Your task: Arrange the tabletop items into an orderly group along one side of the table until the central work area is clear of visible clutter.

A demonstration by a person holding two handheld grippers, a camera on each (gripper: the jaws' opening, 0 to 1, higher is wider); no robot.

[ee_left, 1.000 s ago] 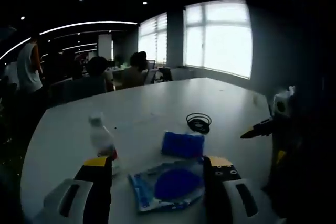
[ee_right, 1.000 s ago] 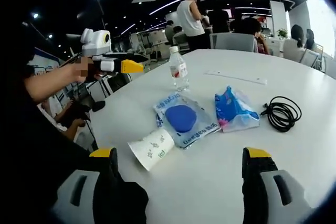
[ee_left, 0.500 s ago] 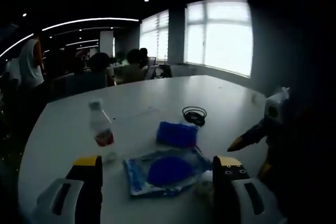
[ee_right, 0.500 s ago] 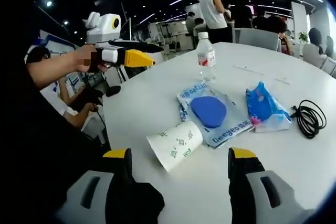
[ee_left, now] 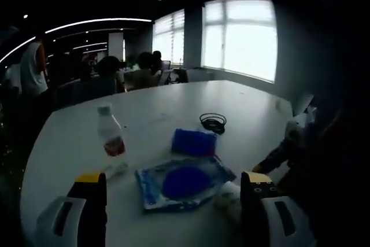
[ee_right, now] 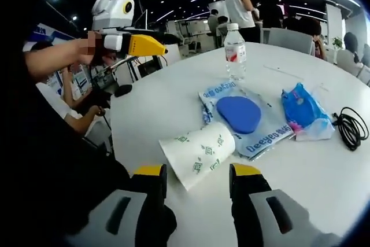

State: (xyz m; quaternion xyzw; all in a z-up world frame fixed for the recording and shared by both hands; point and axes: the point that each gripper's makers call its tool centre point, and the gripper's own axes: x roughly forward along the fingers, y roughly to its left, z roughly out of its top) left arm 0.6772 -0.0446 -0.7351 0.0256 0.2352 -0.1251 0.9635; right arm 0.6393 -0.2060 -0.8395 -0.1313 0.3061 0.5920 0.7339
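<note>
— So why is the right gripper (ee_right: 198,173) down so low by the paper cup (ee_right: 198,150)?

— It looks like it wants to pick the cup up. Its jaws are only a little way apart, one on each side of the cup's wide end. They are not squeezing it yet, I think.

— Which way does the cup point?

— It lies on its side on the white table (ee_right: 173,96). Its long way runs from the open mouth, near the jaws, up to its bottom, which touches the clear bag (ee_right: 261,134) with the blue round thing inside.

— And the other things?

— The water bottle (ee_right: 235,51) stands straight up, past the bag. The blue tissue pack (ee_right: 304,110) lies beside the bag, and the black cable (ee_right: 351,128) is coiled near the pack.

— What about the left gripper (ee_left: 173,180)?

— Its jaws are wide apart and hold nothing. It hangs above the table edge, looking over the bag (ee_left: 185,182), maybe waiting for its turn. In the right gripper view it is held up in the air, off to the side.

— Is the middle of the table tidy?

— No, everything sits there in a loose bunch. I guess the cup goes first.
</note>
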